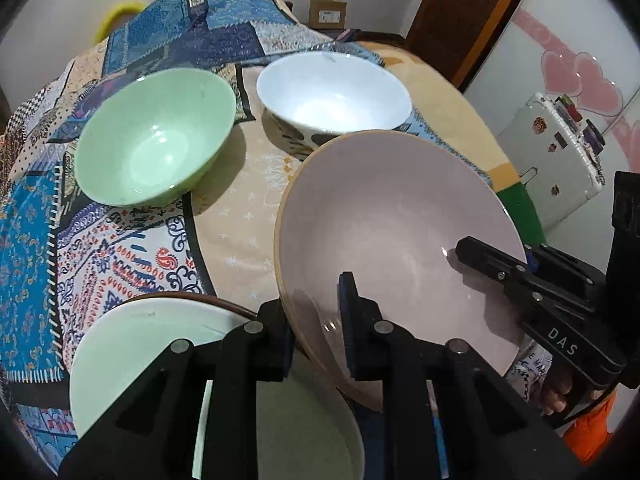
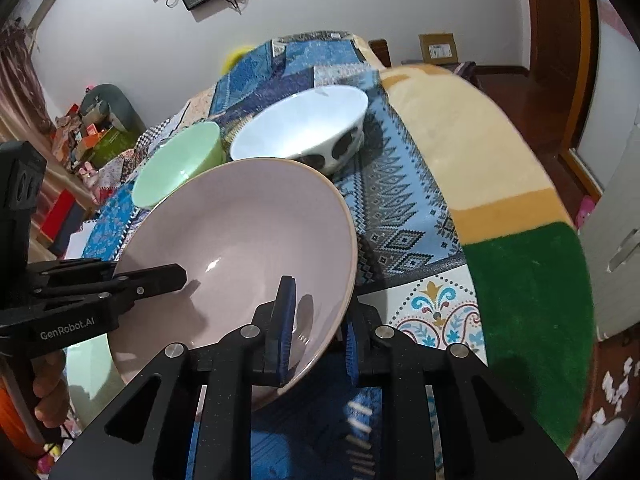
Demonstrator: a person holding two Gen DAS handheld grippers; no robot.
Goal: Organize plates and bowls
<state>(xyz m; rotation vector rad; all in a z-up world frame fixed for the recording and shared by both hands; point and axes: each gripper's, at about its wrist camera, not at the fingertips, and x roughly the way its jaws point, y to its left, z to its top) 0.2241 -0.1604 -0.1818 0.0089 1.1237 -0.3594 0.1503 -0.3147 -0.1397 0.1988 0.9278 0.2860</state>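
Observation:
A large pale pink plate [image 1: 384,232] is held tilted above the patterned table by both grippers. My left gripper [image 1: 316,332] is shut on its near left rim. My right gripper [image 2: 318,336] is shut on its right rim; that gripper also shows in the left wrist view [image 1: 496,264]. The pink plate fills the right wrist view [image 2: 240,232]. A pale green plate [image 1: 132,344] lies below my left gripper. A green bowl [image 1: 156,136] and a white bowl with dark spots [image 1: 332,96] stand upright further back; both show in the right wrist view, the green bowl [image 2: 176,164] and the white bowl [image 2: 300,128].
The table carries a blue patchwork cloth [image 1: 36,240] and a yellow and green mat [image 2: 500,184]. A white case [image 1: 552,160] stands on the floor to the right. A cardboard box [image 1: 328,12] sits by the far wall.

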